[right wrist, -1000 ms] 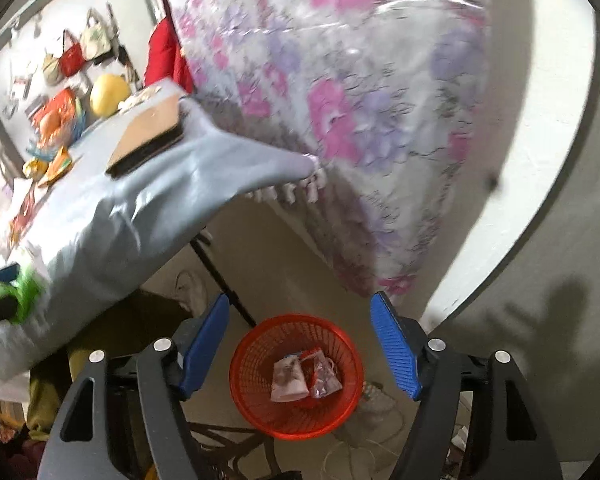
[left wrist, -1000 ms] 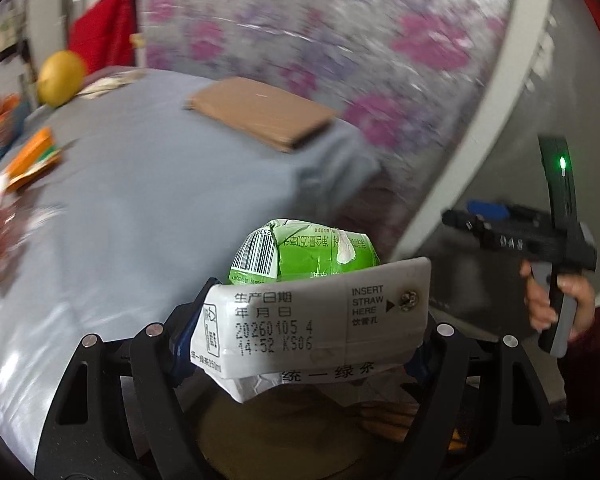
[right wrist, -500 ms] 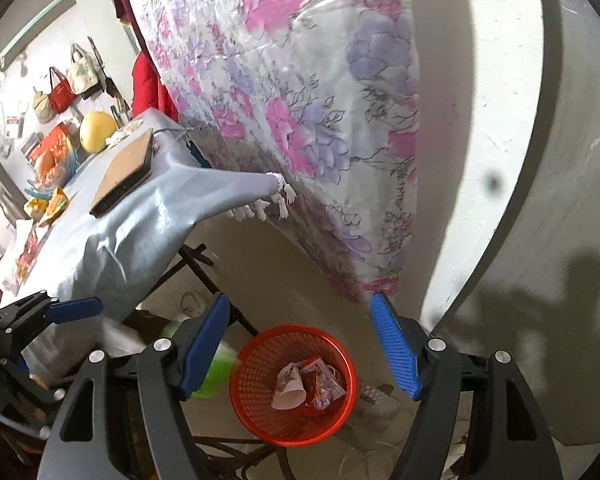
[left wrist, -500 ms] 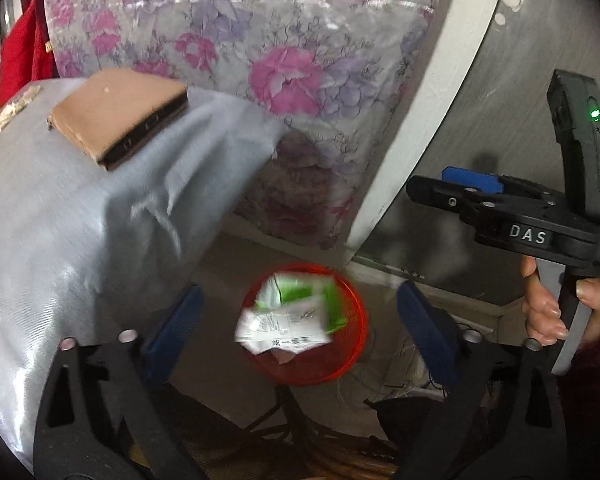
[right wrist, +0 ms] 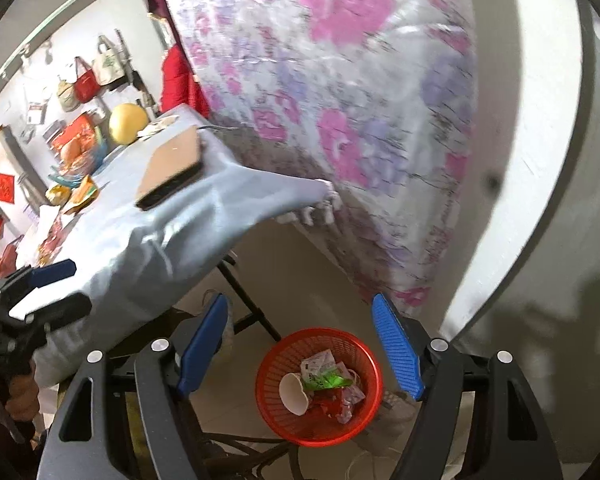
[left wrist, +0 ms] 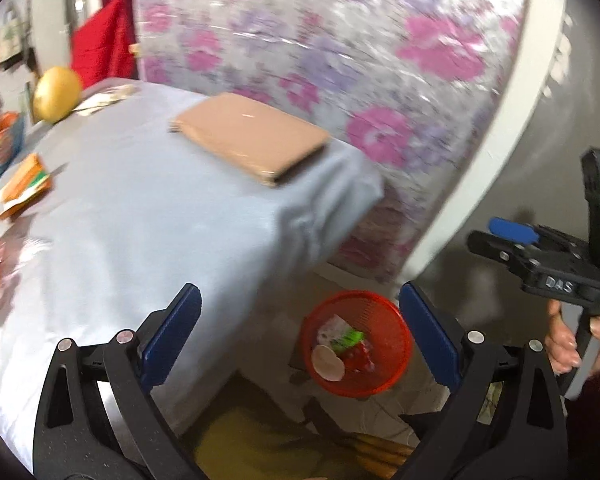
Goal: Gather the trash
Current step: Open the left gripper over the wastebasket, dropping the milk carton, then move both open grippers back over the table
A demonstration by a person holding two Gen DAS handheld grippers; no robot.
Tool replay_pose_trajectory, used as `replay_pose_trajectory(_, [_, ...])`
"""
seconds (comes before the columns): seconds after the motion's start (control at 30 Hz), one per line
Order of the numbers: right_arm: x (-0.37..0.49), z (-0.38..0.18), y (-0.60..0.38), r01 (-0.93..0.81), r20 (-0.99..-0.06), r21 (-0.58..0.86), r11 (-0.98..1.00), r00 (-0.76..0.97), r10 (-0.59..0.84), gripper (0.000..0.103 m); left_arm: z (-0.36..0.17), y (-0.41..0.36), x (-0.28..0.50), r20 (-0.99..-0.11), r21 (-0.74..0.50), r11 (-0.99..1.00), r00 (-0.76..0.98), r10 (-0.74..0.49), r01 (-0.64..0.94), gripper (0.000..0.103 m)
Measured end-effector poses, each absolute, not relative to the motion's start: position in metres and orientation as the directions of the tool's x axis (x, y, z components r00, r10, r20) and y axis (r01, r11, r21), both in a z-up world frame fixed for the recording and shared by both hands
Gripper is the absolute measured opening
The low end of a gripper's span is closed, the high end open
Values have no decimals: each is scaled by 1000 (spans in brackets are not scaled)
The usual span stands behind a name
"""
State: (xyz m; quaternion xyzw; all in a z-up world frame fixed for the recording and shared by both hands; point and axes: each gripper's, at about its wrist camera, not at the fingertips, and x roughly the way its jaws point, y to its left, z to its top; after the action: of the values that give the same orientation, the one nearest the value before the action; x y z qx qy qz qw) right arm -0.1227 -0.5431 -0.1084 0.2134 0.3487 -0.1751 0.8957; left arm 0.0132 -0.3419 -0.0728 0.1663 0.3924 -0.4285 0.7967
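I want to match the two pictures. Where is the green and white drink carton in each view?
Left wrist view: the green and white drink carton lies in the red basket, lower right of centre.
Right wrist view: the carton lies in the same basket, bottom centre, beside the paper cup.
Shared landmark: the tan notebook on the table.

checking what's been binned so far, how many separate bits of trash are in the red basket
About 4: a paper cup, the green and white carton, a red wrapper and a pale wrapper, all in the red basket. More may lie underneath.

Black gripper (left wrist: 300,320) frames, blue ribbed pads (left wrist: 172,332), silver screws.
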Motion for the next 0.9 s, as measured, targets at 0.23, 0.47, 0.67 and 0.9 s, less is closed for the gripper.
replay_pose_trajectory(0.23, [-116,-84,-513,401,-667,227,888,728,-158,78,-56,-292,33,-739,-83,665,401,-541,742,96])
replay_pose_trajectory(0.47, [-104,-67,-484,333,-649,216,918,751,-120,80,-47,-236,48,-710,-31,753,516,-479,657,96])
replay_pose_trajectory(0.67, [-77,-62,-456,261,-645,243,934,763,-45,80,-52,-166,79,-712,-52,851,579,-398,522,96])
replay_pose_trajectory(0.9, [-28,-59,-407,147,-644,256,955,763,55,83,-61,-90,117,-723,-106,928,614,-318,356,96])
